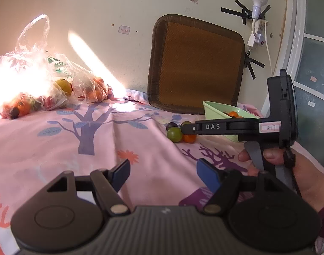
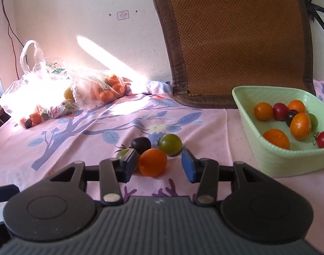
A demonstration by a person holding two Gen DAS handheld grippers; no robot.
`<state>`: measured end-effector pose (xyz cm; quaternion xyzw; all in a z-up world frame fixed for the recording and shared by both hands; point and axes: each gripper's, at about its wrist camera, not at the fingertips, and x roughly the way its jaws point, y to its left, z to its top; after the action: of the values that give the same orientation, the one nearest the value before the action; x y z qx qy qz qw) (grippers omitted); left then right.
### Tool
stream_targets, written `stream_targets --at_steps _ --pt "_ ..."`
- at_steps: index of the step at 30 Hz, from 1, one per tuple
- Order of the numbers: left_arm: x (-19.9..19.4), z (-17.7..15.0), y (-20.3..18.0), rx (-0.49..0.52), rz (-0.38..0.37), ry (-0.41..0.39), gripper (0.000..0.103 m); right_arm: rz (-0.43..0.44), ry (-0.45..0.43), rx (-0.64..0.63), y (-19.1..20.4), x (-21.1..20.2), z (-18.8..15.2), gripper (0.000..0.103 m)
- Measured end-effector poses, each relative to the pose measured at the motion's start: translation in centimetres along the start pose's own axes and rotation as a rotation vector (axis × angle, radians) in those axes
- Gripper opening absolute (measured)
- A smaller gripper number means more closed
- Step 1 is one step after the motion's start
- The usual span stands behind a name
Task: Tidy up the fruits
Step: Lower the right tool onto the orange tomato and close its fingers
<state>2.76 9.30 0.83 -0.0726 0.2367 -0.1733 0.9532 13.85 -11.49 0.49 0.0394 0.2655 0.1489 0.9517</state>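
Observation:
A small cluster of fruits lies on the pink sheet: an orange one [image 2: 152,162], a green one [image 2: 170,144], a dark purple one [image 2: 141,145] and another green one [image 2: 123,153] half hidden behind my left finger. My right gripper [image 2: 158,157] is open around the orange fruit, with a gap left at the right pad [image 2: 188,165]. The light green basket [image 2: 245,114] to the right holds several orange, red, dark and green fruits. In the left wrist view my left gripper [image 1: 164,167] stands open over bare sheet, and a hand holds the right gripper [image 1: 183,129] at the cluster [image 1: 174,134].
Clear plastic bags [image 2: 55,89] with more fruit lie at the back left in bright sunlight. A brown woven mat [image 2: 236,42] leans on the wall behind the basket. A bulb and cables [image 1: 257,6] hang on the wall at the right.

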Motion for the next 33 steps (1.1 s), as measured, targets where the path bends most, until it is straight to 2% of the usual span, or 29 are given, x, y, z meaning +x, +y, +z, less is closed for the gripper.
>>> stream_targets --at_steps 12,14,15,17,18,20,27,28,29,30,33 --pt "0.1 0.1 0.1 -0.012 0.004 0.005 0.072 0.066 0.019 0.055 0.3 -0.3 -0.3 0.049" --pt "0.2 0.1 0.1 -0.012 0.006 0.008 0.072 0.061 0.012 0.039 0.5 -0.5 -0.6 0.045" --pt "0.2 0.1 0.1 -0.012 0.007 0.009 0.072 0.052 0.004 0.026 0.7 -0.7 -0.7 0.039" --pt "0.2 0.1 0.1 -0.011 0.009 0.011 0.072 0.052 -0.002 0.014 0.8 -0.9 -0.8 0.035" --pt "0.3 0.1 0.1 -0.011 0.009 0.011 0.072 0.048 -0.005 0.01 0.9 -0.9 -0.8 0.029" --pt "0.3 0.1 0.1 -0.011 0.011 0.013 0.072 0.054 -0.005 0.006 0.8 -0.9 -0.8 0.029" --pt "0.3 0.1 0.2 -0.01 0.012 0.017 0.072 0.048 -0.021 -0.02 1.2 -0.9 -0.6 0.035" --pt "0.3 0.1 0.2 -0.009 0.012 0.018 0.072 0.04 -0.019 -0.034 1.4 -0.7 -0.6 0.045" --pt "0.3 0.1 0.2 -0.009 0.013 0.018 0.072 0.034 -0.018 -0.042 1.5 -0.5 -0.5 0.052" --pt "0.4 0.1 0.2 -0.009 0.013 0.019 0.072 0.031 -0.01 -0.047 1.6 -0.2 -0.4 0.055" --pt "0.5 0.1 0.2 -0.009 0.014 0.025 0.072 0.021 0.011 -0.053 1.7 0.6 -0.2 0.054"
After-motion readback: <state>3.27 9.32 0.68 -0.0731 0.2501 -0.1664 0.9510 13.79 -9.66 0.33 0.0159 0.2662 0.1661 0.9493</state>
